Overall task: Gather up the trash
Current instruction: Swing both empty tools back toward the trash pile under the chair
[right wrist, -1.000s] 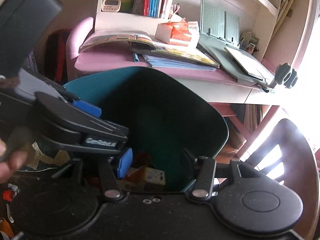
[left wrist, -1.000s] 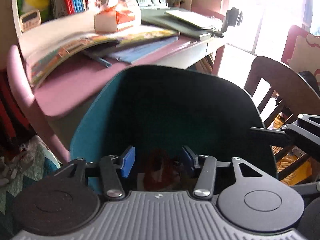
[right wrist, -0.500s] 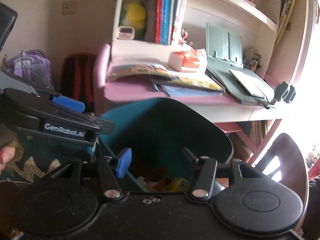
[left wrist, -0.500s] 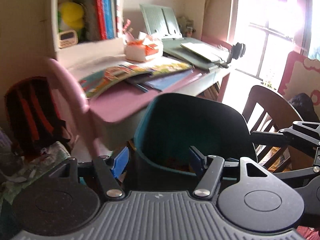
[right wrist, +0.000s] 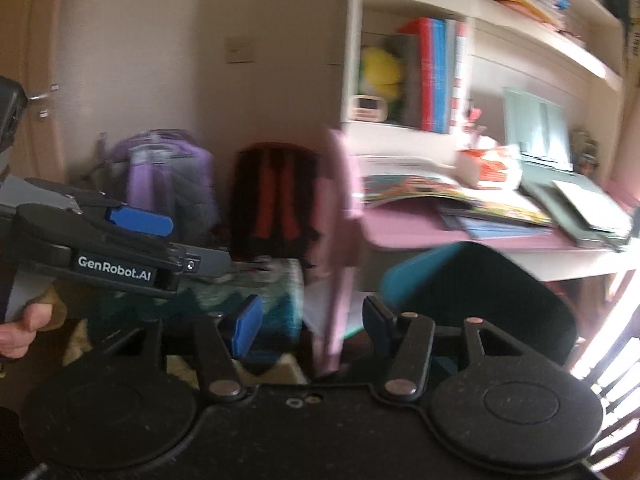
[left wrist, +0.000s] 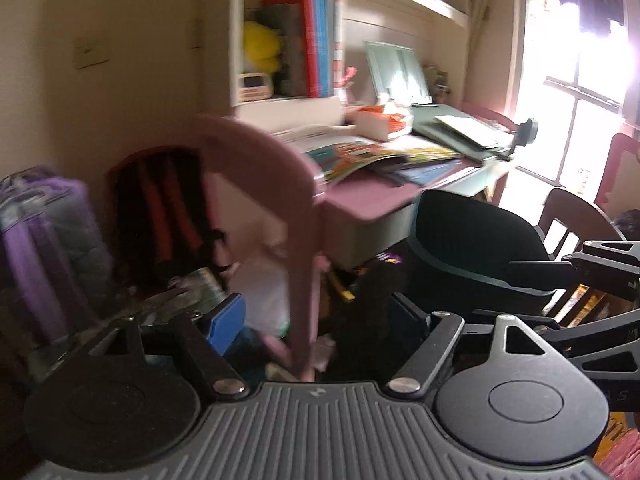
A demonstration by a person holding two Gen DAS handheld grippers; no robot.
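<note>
A teal trash bin (left wrist: pixel 476 256) stands on the floor beside the pink desk; it also shows in the right wrist view (right wrist: pixel 480 292). Its inside is dark and its contents are hidden. My left gripper (left wrist: pixel 316 316) is open and empty, pointing left of the bin toward the pink desk side panel (left wrist: pixel 288 216). My right gripper (right wrist: pixel 312 324) is open and empty, also left of the bin. The left gripper shows from the side in the right wrist view (right wrist: pixel 120 236).
The pink desk (right wrist: pixel 460 232) carries open books and a tissue box (right wrist: pixel 488 168). A red-black backpack (right wrist: pixel 276 200) and a purple backpack (right wrist: pixel 168 176) lean against the wall. A wooden chair (left wrist: pixel 576 216) stands right of the bin. A patterned rug (right wrist: pixel 256 292) lies below.
Both grippers have pulled back and up from over the bin and swung left. The bin has moved from the centre to the right of both views. The frames are blurred by motion.
</note>
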